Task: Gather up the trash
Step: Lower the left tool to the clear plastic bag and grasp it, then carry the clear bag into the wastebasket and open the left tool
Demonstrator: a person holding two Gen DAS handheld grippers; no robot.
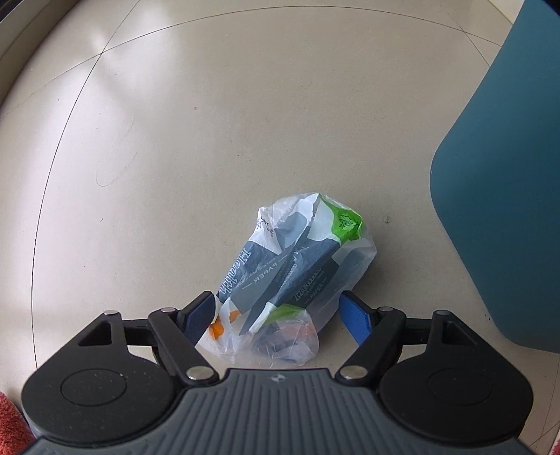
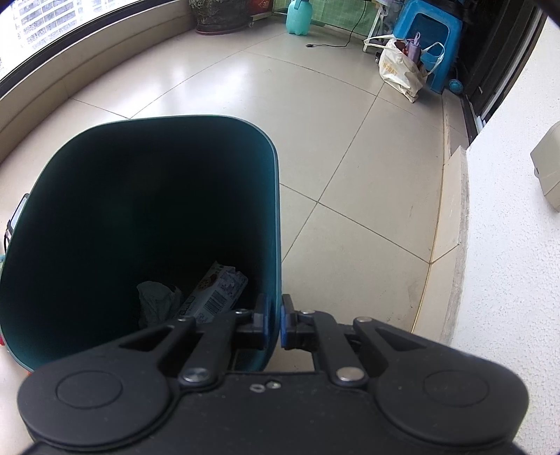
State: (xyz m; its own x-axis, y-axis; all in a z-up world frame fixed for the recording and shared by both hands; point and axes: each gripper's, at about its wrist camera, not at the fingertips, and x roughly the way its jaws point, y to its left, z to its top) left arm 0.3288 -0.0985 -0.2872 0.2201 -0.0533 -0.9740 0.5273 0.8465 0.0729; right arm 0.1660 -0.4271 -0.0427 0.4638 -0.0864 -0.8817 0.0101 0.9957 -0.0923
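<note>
Left hand-held gripper (image 1: 280, 311) spread wide around a crumpled printed plastic wrapper (image 1: 290, 273), lower centre; right hand-held gripper (image 2: 275, 318) clenched on the dark teal plastic bin (image 2: 140, 217) rim.

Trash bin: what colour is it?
Dark teal; the trash bin shows best in the right wrist view.

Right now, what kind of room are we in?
Probably an enclosed apartment balcony: tiled floor, a long window facing tall buildings, and a potted plant beside a spray bottle.
</note>
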